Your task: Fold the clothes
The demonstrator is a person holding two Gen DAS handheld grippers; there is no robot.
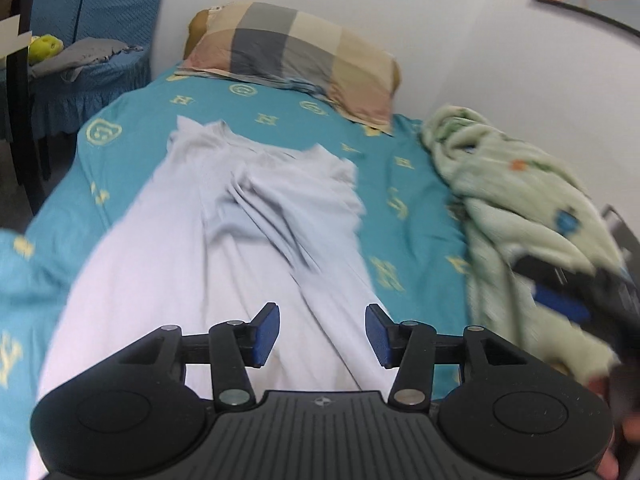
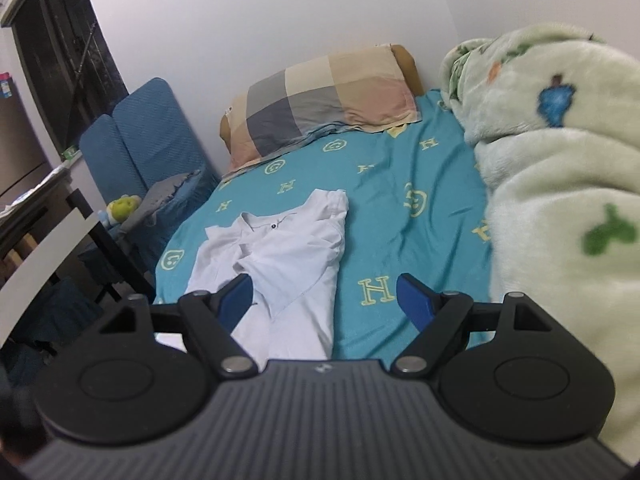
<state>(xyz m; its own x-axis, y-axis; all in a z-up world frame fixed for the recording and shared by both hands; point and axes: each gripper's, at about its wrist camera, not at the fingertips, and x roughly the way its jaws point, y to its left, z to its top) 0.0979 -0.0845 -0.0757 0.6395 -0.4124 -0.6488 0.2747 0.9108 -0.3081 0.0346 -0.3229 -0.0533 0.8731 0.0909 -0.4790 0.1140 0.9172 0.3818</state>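
White shirt (image 2: 276,264) lies flat on the teal bedsheet (image 2: 400,208), long axis running from the near edge of the bed up toward the checked pillow (image 2: 324,104), collar end pointing at the pillow. One sleeve looks folded across the chest; creases bunch mid-body in the left wrist view, which is motion-blurred.

Left gripper (image 1: 323,334) hovers over the shirt's lower body, jaws spread, nothing between the pads, cloth just below them. Right gripper (image 2: 325,302) sits near the shirt's right hem side, jaws spread wide and empty; its left finger (image 2: 238,300) overlaps the shirt in view, its right finger is over bare sheet. Contact with cloth can't be confirmed for either.

Shirt's right edge has a broad strip of bare sheet before the rumpled green fleece blanket (image 2: 552,184), which fills the bed's right side against the wall. Left edge of shirt runs near the bed's left side; a blue covered chair (image 2: 160,140) stands beyond it. Bare sheet between collar and pillow.
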